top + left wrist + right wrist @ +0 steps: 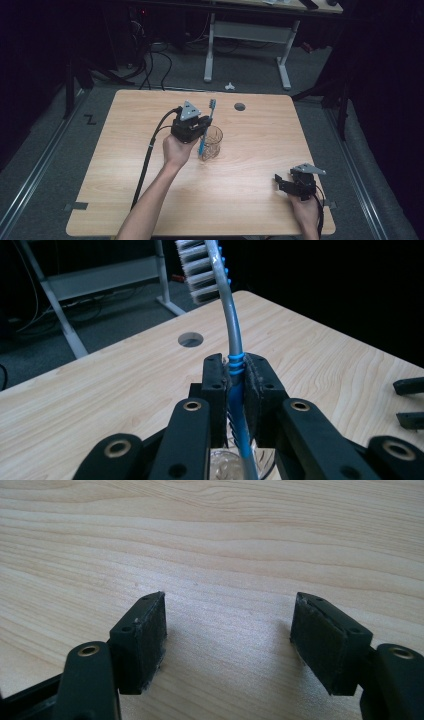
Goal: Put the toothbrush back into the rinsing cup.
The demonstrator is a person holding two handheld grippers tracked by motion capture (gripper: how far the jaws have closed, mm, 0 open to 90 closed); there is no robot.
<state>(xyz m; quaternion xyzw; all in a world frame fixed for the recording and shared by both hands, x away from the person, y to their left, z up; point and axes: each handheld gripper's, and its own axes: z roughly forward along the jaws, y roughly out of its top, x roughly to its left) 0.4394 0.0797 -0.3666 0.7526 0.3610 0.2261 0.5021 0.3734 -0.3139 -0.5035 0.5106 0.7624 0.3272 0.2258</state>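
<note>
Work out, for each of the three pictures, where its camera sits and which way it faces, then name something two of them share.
High view: above the person's side, looking forward and down on the table; both forearms, the left gripper and the right gripper show.
Left gripper view: rides the left gripper, looking along jaws clamped on the toothbrush above the glass cup.
Right gripper view: rides the right gripper, looking down at bare wood between open jaws.
Shared: the high and left gripper views both show the toothbrush and the round table hole.
</note>
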